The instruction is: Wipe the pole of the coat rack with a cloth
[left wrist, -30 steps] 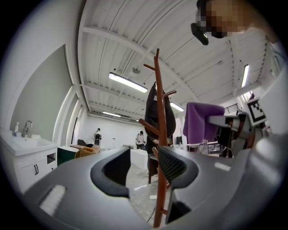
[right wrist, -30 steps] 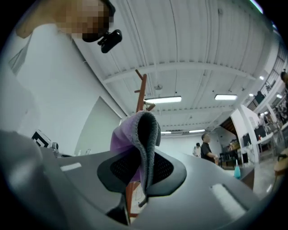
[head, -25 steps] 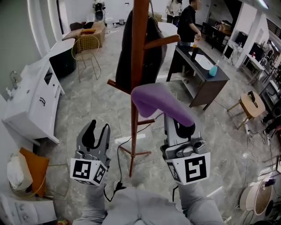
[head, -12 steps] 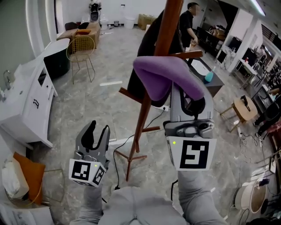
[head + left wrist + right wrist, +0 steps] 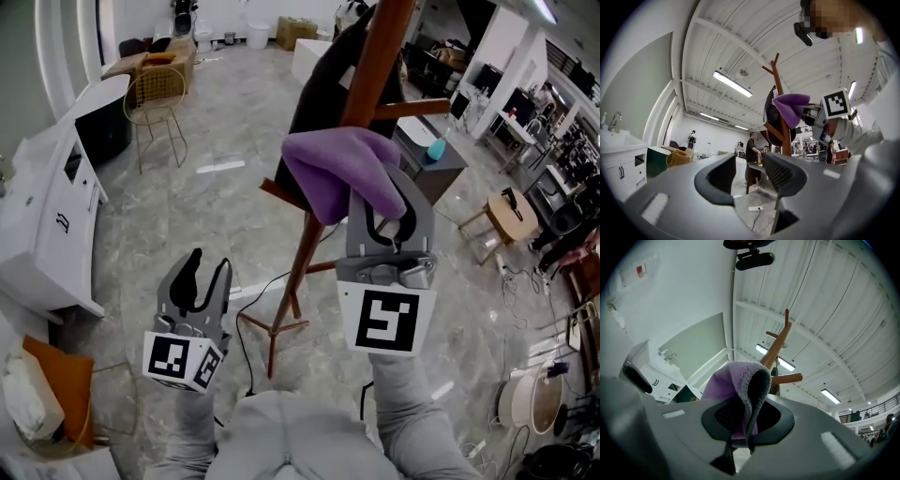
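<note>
The brown wooden coat rack pole (image 5: 367, 89) rises through the middle of the head view, a dark coat (image 5: 323, 84) hanging on its far side. My right gripper (image 5: 386, 217) is shut on a purple cloth (image 5: 339, 167), which drapes over the jaws and lies against the pole's near side. From the right gripper view the cloth (image 5: 736, 394) hangs folded between the jaws, with the pole (image 5: 776, 345) just behind. My left gripper (image 5: 203, 277) is low at the left, open and empty, well clear of the rack. The left gripper view shows the pole (image 5: 783, 122) and cloth (image 5: 790, 107) ahead.
The rack's tripod feet (image 5: 272, 330) and a black cable (image 5: 246, 319) lie on the marble floor. White cabinet (image 5: 42, 225) stands at left, a gold wire chair (image 5: 155, 98) beyond it. A dark desk (image 5: 431, 159) and wooden stool (image 5: 511, 216) are at right.
My right gripper has risen with the purple cloth and brought it against the pole, higher up. The left gripper has stayed about where it was.
</note>
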`<act>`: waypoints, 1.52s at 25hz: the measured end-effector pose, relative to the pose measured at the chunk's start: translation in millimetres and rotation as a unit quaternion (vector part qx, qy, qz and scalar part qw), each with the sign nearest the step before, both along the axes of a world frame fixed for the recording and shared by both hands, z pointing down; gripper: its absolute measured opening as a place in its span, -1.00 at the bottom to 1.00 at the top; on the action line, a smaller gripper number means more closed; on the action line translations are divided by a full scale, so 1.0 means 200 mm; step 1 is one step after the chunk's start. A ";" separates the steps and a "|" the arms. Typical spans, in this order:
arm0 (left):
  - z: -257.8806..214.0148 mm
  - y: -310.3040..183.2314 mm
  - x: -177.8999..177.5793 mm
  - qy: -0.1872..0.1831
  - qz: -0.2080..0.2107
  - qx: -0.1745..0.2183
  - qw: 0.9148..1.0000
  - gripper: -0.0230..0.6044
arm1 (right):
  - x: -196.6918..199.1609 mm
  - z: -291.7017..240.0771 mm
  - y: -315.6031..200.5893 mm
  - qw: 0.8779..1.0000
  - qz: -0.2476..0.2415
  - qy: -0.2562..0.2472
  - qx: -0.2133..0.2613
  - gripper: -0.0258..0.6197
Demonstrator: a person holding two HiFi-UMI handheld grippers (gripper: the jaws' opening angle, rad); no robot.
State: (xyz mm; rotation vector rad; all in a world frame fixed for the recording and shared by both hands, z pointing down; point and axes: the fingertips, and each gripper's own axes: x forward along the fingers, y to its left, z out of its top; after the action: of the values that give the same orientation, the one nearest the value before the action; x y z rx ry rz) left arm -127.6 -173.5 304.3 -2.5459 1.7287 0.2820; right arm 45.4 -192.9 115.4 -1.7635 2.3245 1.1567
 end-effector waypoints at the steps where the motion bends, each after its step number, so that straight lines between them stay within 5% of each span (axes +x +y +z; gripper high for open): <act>1: 0.00 -0.01 0.01 0.000 0.004 0.000 1.000 -0.28 | 0.00 0.03 0.00 1.000 0.005 0.005 -0.007 -0.78; 9: 0.02 -0.03 0.06 -0.002 0.026 -0.007 1.000 -0.28 | -0.01 0.38 -0.06 0.993 0.046 0.044 -0.103 -0.78; 20: 0.06 -0.02 0.02 -0.006 0.020 -0.016 1.000 -0.28 | -0.03 0.81 -0.08 0.988 0.038 0.040 -0.144 -0.78; 38: 0.11 -0.04 0.01 -0.006 0.007 -0.028 1.000 -0.28 | -0.06 1.45 -0.09 0.960 0.023 0.088 -0.263 -0.78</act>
State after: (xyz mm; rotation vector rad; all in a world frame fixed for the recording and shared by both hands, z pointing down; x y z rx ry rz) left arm -125.6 -180.9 325.5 -2.5942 1.7392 0.2209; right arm 32.6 -210.8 404.9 -1.9292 2.9247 0.7667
